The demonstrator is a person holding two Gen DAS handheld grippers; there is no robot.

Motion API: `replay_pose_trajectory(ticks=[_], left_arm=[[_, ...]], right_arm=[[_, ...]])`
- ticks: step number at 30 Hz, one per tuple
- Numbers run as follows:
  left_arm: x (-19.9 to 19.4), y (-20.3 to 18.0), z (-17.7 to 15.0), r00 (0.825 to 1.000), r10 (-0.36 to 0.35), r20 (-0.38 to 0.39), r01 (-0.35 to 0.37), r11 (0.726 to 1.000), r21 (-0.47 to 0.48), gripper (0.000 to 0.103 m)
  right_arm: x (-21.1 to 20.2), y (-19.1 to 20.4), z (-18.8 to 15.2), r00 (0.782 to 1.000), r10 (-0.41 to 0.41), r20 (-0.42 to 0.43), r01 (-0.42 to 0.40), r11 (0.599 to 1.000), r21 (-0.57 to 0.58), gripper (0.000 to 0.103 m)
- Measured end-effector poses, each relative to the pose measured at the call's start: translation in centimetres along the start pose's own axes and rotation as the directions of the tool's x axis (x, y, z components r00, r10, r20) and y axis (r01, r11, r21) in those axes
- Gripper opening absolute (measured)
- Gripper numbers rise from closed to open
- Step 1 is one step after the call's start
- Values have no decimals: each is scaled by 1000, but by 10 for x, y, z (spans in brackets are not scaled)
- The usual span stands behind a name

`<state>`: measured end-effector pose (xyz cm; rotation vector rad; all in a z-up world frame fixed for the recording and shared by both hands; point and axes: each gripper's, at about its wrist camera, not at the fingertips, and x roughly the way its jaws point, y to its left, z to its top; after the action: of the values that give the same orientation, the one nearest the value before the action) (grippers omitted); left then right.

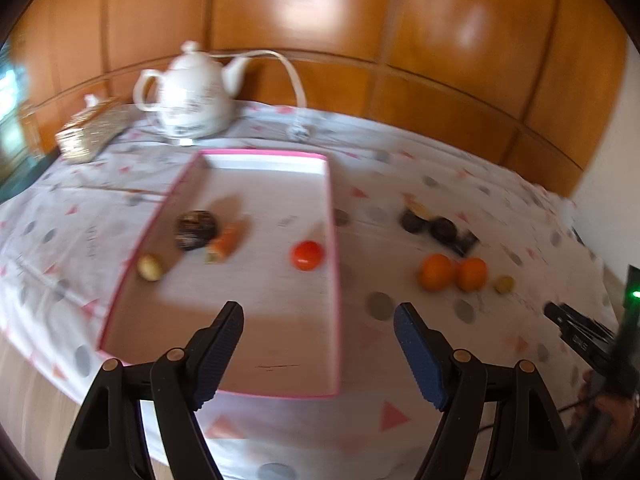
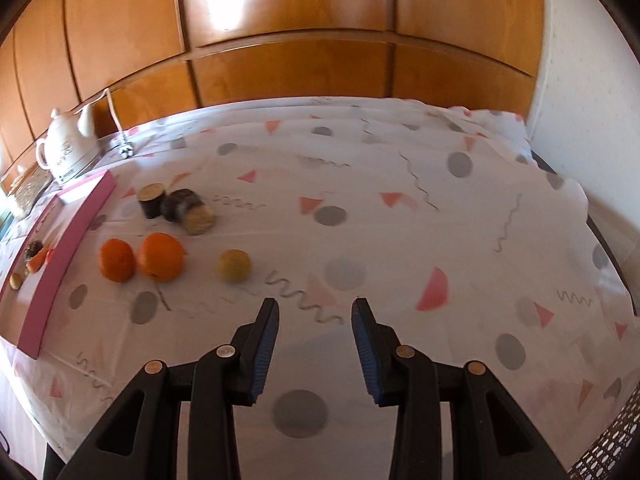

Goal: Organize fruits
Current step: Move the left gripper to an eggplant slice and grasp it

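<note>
Across the patterned white tablecloth (image 2: 400, 184) with grey dots and pink triangles, the shallow pink-rimmed rectangular cardboard tray (image 1: 335, 264) is the largest thing, its long axis running away from the left gripper (image 1: 319, 334), which hangs over its near end with jaws spread wide and nothing between them. Inside the tray lie a dark ridged round fruit (image 1: 196, 229), an orange carrot-like piece (image 1: 226, 242), a red tomato-like fruit (image 1: 307, 255) and a small pale yellow fruit (image 1: 149, 267).

Outside it, to the tray's right, sit two round oranges (image 2: 160, 257) side by side, three dark cylindrical pieces (image 2: 176, 206) behind them, and one small yellow-green round fruit (image 2: 234, 265).

That small fruit lies ahead and left of the right gripper (image 2: 315, 308), which is nearer to the loose fruit; its jaws stand part-open and empty, so I judge it the likelier hand for the next pick.
</note>
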<state>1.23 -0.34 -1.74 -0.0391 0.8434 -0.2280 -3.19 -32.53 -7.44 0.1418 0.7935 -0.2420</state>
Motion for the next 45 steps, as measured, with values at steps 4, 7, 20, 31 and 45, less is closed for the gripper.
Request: replay_pose_trajectory(ticks=[4, 7, 20, 31, 45], left_arm=[[11, -20, 11, 997, -57, -45, 60, 997, 53, 78], [17, -35, 19, 995, -83, -57, 88, 992, 89, 77], [90, -75, 65, 970, -157, -188, 174, 982, 77, 56], [139, -93, 87, 966, -147, -211, 169, 981, 91, 51], [188, -102, 114, 958, -167, -235, 181, 983, 38, 52]], right_arm=[[3, -4, -3, 1000, 1, -14, -1, 1000, 9, 38], [2, -7, -4, 1000, -5, -10, 5, 1000, 4, 38], [6, -22, -4, 999, -25, -20, 25, 1000, 16, 38], [13, -34, -7, 999, -23, -30, 25, 999, 46, 38], [21, -36, -8, 998, -8, -56, 11, 999, 48, 38]])
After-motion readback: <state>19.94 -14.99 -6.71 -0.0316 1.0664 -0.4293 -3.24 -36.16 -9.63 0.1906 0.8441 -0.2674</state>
